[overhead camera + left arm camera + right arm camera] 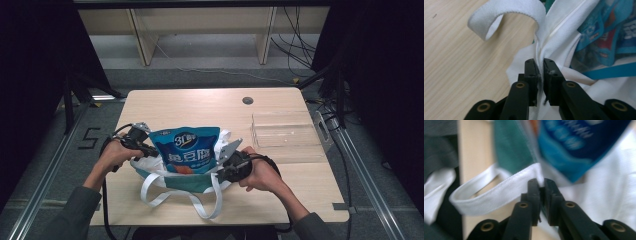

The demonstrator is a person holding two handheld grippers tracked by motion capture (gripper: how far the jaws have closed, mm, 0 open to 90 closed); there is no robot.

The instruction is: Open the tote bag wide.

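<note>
Left gripper and right gripper, jaws seemingly clamped.

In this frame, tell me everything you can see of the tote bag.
The bag is soft cloth, white with a teal panel at its near side and long white strap handles looping toward the table's near edge. It lies slumped near the table's front, mouth held apart. The left gripper pinches its white rim, and the right gripper pinches the rim where a handle joins. A blue snack pouch stands partly inside.
</note>
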